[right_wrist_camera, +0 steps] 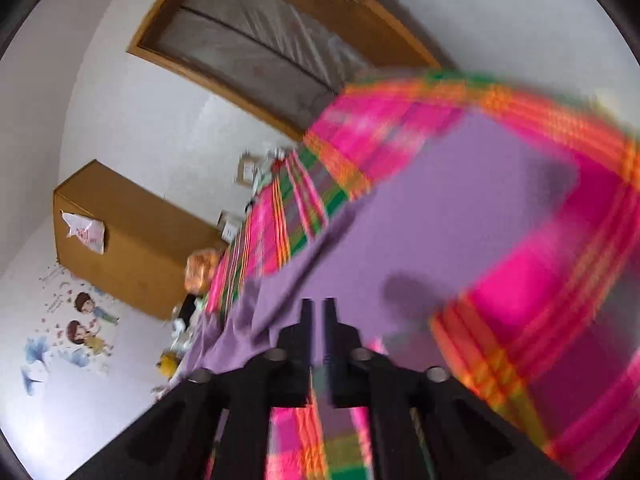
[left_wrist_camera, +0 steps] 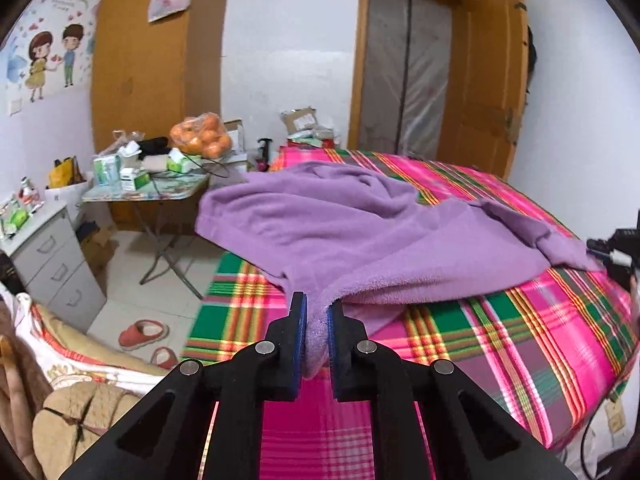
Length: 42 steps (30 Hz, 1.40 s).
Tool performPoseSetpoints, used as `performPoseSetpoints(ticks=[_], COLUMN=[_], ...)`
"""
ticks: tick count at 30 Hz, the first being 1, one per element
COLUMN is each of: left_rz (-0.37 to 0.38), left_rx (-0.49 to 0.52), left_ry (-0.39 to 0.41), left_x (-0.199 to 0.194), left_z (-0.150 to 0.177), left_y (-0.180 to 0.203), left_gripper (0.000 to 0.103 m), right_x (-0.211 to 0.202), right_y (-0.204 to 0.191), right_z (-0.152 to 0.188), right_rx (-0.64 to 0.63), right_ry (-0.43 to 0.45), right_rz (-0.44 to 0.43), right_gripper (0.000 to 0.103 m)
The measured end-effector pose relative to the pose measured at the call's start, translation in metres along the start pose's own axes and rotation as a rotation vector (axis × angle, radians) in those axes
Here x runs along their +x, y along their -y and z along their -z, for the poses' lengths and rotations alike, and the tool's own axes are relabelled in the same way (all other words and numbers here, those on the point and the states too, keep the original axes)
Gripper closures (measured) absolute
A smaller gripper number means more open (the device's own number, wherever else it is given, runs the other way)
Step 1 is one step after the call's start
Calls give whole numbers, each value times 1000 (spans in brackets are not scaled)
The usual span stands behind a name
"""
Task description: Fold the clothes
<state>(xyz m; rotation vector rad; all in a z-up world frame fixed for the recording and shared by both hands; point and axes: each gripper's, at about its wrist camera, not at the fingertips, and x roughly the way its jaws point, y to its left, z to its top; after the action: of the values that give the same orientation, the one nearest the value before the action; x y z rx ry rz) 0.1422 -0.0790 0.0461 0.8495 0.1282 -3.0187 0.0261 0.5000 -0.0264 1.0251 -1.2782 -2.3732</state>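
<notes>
A purple fleece garment lies rumpled across a bed with a pink, green and orange plaid sheet. My left gripper is shut on the garment's near edge, and a bunched fold of purple cloth fills the space between its blue pads. That edge is lifted off the sheet. In the blurred, rolled right wrist view, my right gripper hovers over the purple garment. A narrow gap shows between its fingers, and I cannot tell whether any cloth is pinched there.
Left of the bed, a folding table holds a bag of oranges and boxes. A grey drawer unit and red slippers are on the tiled floor. Behind stand a wardrobe and an open wooden door.
</notes>
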Motion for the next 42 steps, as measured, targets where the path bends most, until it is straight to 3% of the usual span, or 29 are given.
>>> performPoseSetpoints(ticks=[1,2,11,12,14,15,19,25,28,31,35,38,40,42], left_rz=[-7,-12,-9,-8,-5,-6,-18,-31,-36,-30,-4,34,39,31], left_rx=[-6,-11,-57,-59,-64,-66,-75,-108,-102,-91,-92,-106,-118,-138], left_ry=[5,8,18,17,14,14,24,39,31,-20,-93,-108,-101,-83], left_x=[-2,-3,-13,-12,-12,-12,-18,-35,-39,-34,-27,-34,-43,-53], left_z=[-1,-2,-3,-3,-2,-2,-2,1,8,16,26,30,30,30], left_y=[-3,-6,-28,-29,-32,-32,-40,-56,-55,-53,-54,-57,-60,-68], left_gripper=[93,93,93,93,93,93,93,93,93,93,93,92,91,91], right_x=[5,10,53,57,57,56,31,-69,-99,-109,-96,-106,-122,-135], right_y=[1,1,-24,-25,-26,-26,-28,-33,-21,1,34,42,35,25], right_z=[7,13,17,16,12,10,1,-21,-25,-24,-25,-21,-17,-13], right_rx=[15,31,6,2,-11,-17,-42,-107,-88,-71,-12,22,13,-3], right_ry=[-28,-57,-89,-89,-69,-56,43,296,354,372,279,327,411,479], right_rz=[-10,-19,42,45,52,55,25,32,78,202,338,377,398,382], right_gripper=[54,51,52,54,75,97,100,100,100,100,98,89,75,71])
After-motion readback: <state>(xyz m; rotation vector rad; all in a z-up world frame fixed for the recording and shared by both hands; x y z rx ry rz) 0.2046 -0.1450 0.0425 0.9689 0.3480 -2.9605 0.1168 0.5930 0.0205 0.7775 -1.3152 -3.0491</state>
